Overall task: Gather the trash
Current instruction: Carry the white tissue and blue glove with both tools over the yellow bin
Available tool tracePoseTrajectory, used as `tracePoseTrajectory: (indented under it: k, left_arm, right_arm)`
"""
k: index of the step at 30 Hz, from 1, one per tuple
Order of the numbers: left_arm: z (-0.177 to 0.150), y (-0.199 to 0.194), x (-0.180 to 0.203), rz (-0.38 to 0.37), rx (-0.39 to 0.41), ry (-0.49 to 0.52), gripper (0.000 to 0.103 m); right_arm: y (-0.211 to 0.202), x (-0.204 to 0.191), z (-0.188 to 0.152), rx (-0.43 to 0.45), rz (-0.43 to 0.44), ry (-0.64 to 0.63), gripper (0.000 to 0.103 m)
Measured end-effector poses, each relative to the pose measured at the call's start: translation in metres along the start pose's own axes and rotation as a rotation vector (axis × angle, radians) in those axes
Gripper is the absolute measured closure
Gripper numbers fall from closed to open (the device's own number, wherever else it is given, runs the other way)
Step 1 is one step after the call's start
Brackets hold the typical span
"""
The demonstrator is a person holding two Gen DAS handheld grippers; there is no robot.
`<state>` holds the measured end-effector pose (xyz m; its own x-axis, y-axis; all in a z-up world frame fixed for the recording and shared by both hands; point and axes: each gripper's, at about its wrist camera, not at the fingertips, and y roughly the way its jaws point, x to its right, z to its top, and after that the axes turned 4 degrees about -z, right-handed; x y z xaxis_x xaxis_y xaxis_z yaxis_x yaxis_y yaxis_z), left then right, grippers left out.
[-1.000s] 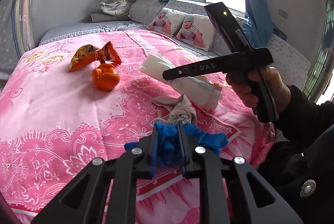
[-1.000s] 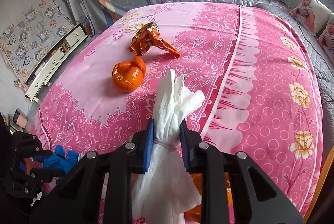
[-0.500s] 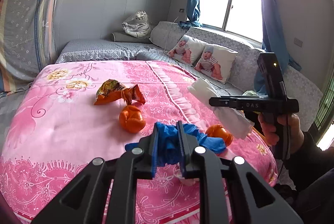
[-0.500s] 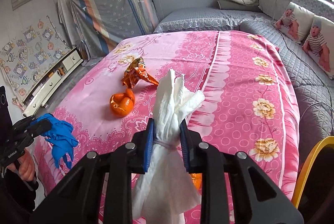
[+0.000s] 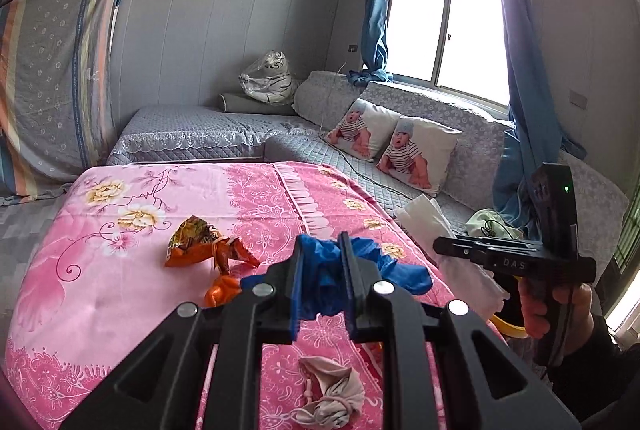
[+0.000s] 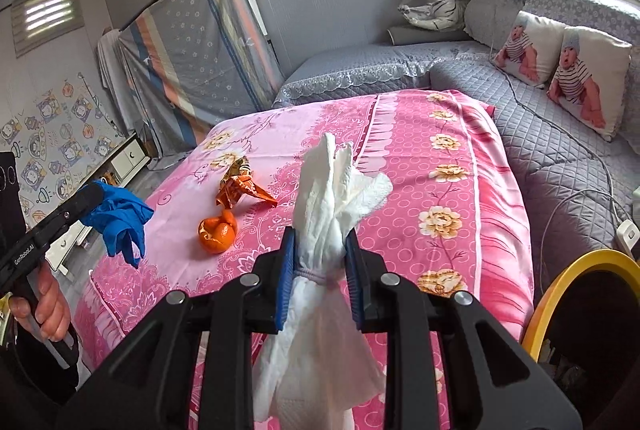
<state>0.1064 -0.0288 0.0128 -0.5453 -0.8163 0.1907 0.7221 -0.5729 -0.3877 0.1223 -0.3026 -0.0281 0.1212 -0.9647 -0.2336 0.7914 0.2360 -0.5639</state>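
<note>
The right gripper (image 6: 320, 270) squeezes the white tissue bundle (image 6: 332, 197), and the yellow bin (image 6: 576, 270) sits just right of its fingers, by the bed's edge.

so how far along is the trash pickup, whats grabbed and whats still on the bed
Nothing visibly binned yet; the bin's inside can't be seen. In hand: the left gripper is shut on a blue glove, and the right gripper is shut on a white tissue bundle, near the yellow-rimmed bin. Left on the pink bedspread: the orange snack wrapper, the orange peel and a knotted beige rag.
</note>
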Motion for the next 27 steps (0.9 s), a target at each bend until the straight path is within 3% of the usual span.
tracePoseTrajectory:
  k: [18,27]
  left_arm:
    - [0.033,0.047,0.074,-0.046,-0.014,0.076,0.088]
    - [0.045,0.08,0.123,-0.12,-0.036,0.123,0.088]
  right_arm:
    - [-0.057,0.056,0.003,0.117,-0.1,0.086,0.081]
    - [-0.083,0.095,-0.002,0.166,-0.181,0.16,0.081]
